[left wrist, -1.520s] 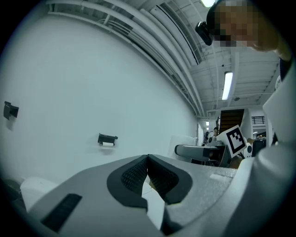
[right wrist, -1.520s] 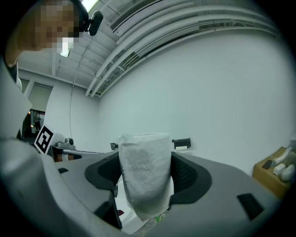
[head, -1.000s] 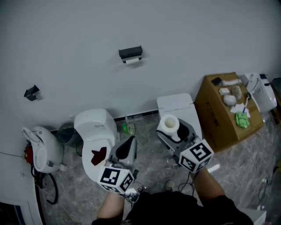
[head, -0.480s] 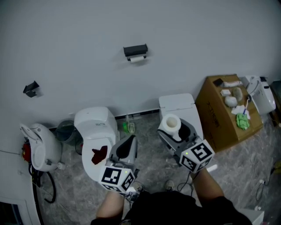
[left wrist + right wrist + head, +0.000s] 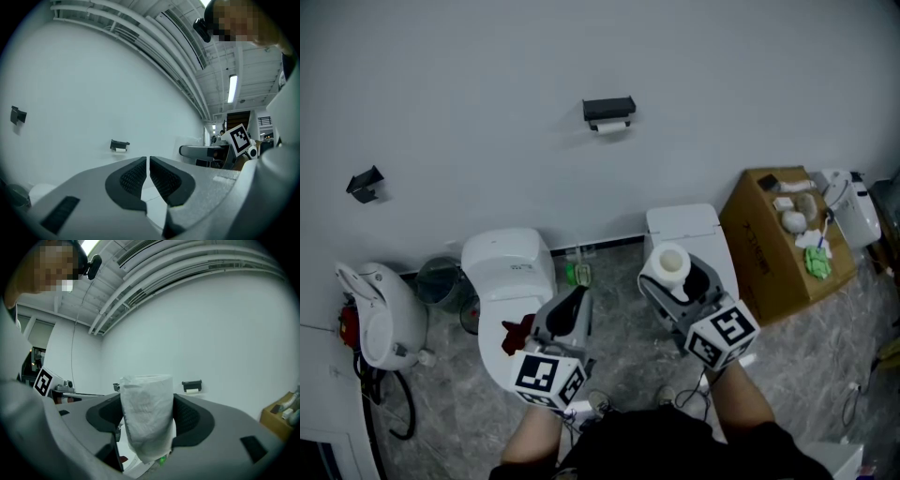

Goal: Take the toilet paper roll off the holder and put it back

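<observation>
A black toilet paper holder [image 5: 608, 111] hangs on the white wall with a little white paper under it; it also shows small in the left gripper view [image 5: 119, 145] and the right gripper view [image 5: 191, 386]. My right gripper [image 5: 673, 278] is shut on a white toilet paper roll [image 5: 667, 264], standing upright between its pads [image 5: 146, 417]. It is well short of the holder. My left gripper [image 5: 574, 306] is shut with nothing between its pads [image 5: 148, 168], and points level at the wall.
A white toilet [image 5: 508, 281] stands below my left gripper, with a red thing [image 5: 517, 332] on it. A white cabinet [image 5: 682, 227] is under the right gripper, a cardboard box [image 5: 778, 248] with small items to the right. A black bracket [image 5: 364, 183] is on the wall at left.
Both grippers have moved toward the wall, the roll still in the right one. The view has shifted, so the holder sits further right in the picture.
</observation>
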Tool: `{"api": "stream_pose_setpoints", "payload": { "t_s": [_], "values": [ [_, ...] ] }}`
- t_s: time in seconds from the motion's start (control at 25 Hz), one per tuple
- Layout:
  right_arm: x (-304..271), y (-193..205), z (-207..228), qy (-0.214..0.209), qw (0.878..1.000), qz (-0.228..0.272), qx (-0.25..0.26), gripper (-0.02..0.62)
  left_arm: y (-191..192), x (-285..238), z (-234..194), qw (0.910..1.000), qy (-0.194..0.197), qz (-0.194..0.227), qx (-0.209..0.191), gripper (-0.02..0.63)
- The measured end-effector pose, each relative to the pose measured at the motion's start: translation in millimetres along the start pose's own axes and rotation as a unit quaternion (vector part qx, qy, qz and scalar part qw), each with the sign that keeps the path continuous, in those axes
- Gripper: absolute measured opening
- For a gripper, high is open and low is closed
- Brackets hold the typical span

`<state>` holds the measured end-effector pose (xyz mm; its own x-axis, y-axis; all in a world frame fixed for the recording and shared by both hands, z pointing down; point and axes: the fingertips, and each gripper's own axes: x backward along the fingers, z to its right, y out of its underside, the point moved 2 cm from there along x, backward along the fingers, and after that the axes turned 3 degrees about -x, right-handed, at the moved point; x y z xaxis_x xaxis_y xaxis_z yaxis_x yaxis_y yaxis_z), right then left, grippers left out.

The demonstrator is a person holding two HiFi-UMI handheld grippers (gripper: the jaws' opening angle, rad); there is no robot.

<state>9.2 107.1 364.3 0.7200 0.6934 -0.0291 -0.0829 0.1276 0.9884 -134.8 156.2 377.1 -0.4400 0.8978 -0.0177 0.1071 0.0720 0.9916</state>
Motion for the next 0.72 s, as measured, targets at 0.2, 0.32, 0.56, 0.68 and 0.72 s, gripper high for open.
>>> {"api": "stream_pose_setpoints", "payload": {
  "t_s": [0.2,0.32,0.56,0.68,0.72],
  "values": [
    [-29,7,-26,0.003,1.000,-0.003,-0.002,0.310,2,14,-32,0.9999,0.004,-0.006,-0.008,0.050],
    [-39,10,-32,0.002,1.000,-0.008,-0.004,0.310,4,15,-43,0.9999,0.006,-0.010,-0.005,0.072],
    [-60,14,-16,0.001,1.000,-0.011,-0.013,0.310,10,-4,-55,0.9997,0.009,-0.021,-0.009,0.087],
    [-71,17,2,-0.006,1.000,-0.015,-0.019,0.308,13,-22,-59,0.9995,0.004,-0.029,-0.011,0.087],
    [-76,18,8,-0.011,1.000,-0.015,-0.021,0.310,13,-29,-60,0.9995,0.000,-0.029,-0.012,0.088]
  ]
}}
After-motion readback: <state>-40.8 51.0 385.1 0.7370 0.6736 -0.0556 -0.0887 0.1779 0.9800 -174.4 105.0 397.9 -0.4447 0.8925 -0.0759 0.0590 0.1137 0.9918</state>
